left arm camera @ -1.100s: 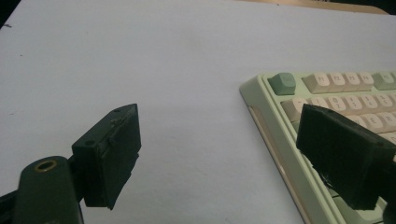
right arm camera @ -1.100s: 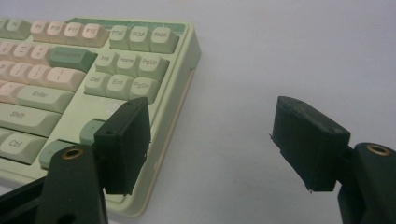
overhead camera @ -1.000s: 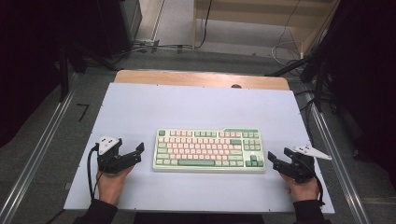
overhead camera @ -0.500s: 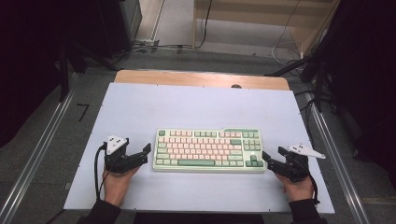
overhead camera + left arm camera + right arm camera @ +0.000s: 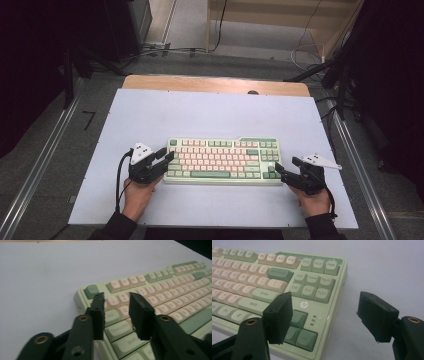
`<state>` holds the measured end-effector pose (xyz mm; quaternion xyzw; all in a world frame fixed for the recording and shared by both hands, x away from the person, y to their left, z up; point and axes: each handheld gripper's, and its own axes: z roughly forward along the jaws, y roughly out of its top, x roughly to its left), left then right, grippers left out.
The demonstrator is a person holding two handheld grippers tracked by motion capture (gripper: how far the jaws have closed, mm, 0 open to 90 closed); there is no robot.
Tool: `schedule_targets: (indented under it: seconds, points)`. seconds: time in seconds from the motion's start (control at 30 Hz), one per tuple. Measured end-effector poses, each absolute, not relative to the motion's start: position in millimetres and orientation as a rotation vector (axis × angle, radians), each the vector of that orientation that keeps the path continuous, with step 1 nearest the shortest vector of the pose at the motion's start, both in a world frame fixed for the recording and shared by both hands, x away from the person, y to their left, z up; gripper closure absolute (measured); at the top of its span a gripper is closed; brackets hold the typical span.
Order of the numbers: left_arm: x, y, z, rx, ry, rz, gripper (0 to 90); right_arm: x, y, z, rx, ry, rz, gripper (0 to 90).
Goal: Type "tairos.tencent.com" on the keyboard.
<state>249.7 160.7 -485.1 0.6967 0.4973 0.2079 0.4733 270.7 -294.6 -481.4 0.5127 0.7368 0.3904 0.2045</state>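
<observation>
A mint-green keyboard [image 5: 222, 160] with pink and cream keys lies flat on the white tabletop [image 5: 210, 115]. My left gripper [image 5: 167, 157] is at its left end. In the left gripper view the jaws [image 5: 116, 300] hover over the Tab and Caps Lock corner of the keyboard [image 5: 175, 290]. They have just been closing, a narrow gap is left, and nothing sits between them. My right gripper [image 5: 279, 170] is at the right end, open wide. In the right gripper view the jaws [image 5: 324, 302] straddle the arrow-key corner of the keyboard [image 5: 312, 285] without touching it.
A wooden strip [image 5: 215, 84] borders the table's far edge. Metal rails [image 5: 40, 165] run along both sides. Cables [image 5: 310, 50] and dark equipment stands are on the floor beyond. Bare white surface lies behind the keyboard.
My left gripper has moved right up to the keyboard's left end and its jaws have narrowed. The right gripper has barely shifted. The keyboard has not moved.
</observation>
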Motion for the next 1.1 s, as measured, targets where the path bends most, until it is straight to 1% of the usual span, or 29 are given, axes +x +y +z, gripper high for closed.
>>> schedule_targets:
  seconds: [0.1,0.13,0.17,0.2,0.23,0.33,0.57,0.87,1.1]
  points:
    - [254,156,-486,1.712,1.206,0.481,80.4,269,-294,-482,1.431,2.054,1.093,26.6]
    - [256,154,-486,1.724,1.201,0.475,80.4,269,-294,-482,1.431,2.054,1.093,26.6]
    - [257,151,-486,1.732,1.197,0.473,83.4,269,-294,-482,1.431,2.053,1.09,26.6]
    - [261,145,-486,1.745,1.182,0.469,89.4,267,-295,-481,1.435,2.049,1.09,26.6]
    - [262,141,-485,1.756,1.175,0.464,90.0,266,-295,-481,1.439,2.045,1.094,26.6]
    - [265,134,-485,1.77,1.159,0.459,90.0,265,-295,-481,1.445,2.04,1.101,26.6]
    - [279,101,-487,1.853,1.096,0.394,90.0,259,-297,-482,1.445,2.038,1.082,26.6]
    - [287,86,-487,1.877,1.083,0.37,90.0,256,-303,-482,1.462,2.022,1.08,26.6]
    - [292,73,-489,1.942,1.084,0.368,90.0,255,-303,-482,1.462,2.025,1.078,26.6]
